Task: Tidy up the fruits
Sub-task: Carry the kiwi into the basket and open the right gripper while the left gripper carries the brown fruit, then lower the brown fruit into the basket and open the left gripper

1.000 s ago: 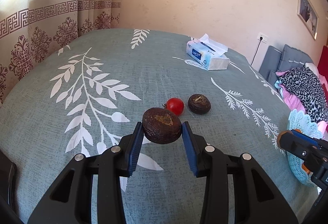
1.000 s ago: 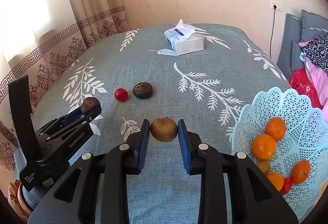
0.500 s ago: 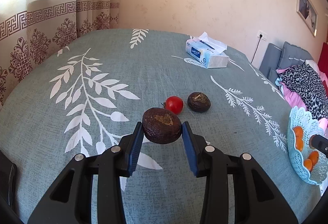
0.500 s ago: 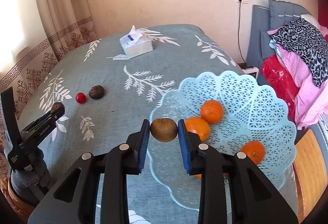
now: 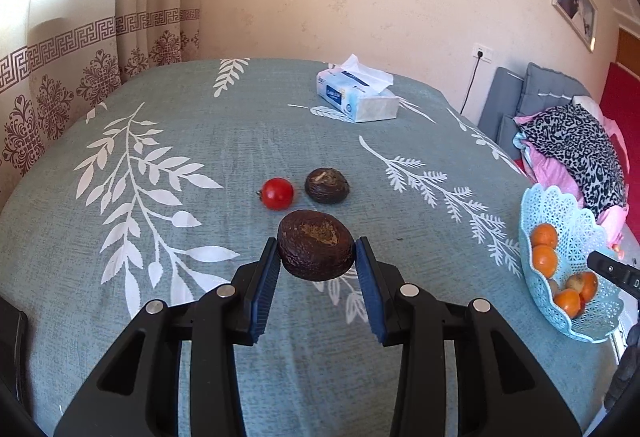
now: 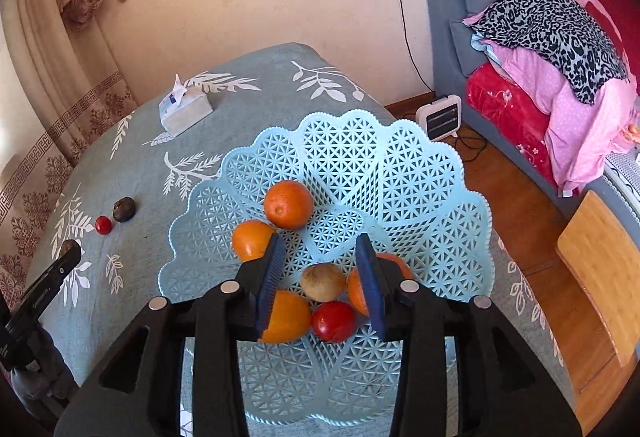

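Leaf-print tablecloth (image 5: 168,125): left gripper (image 5: 316,259) clamps a dark wrinkled fruit (image 5: 316,249); right gripper (image 6: 320,265) gapes empty over the basket (image 6: 400,173), partly hiding oranges (image 6: 288,204).

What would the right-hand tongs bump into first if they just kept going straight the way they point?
Most likely the brownish fruit lying in the blue basket, seen between the open right tongs. Depth is hard to judge; the oranges lie beside that line.

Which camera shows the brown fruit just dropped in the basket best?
Right wrist: the brown fruit lies in plain sight between the open right gripper. Left wrist shows the basket side-on, fruit mostly hidden.
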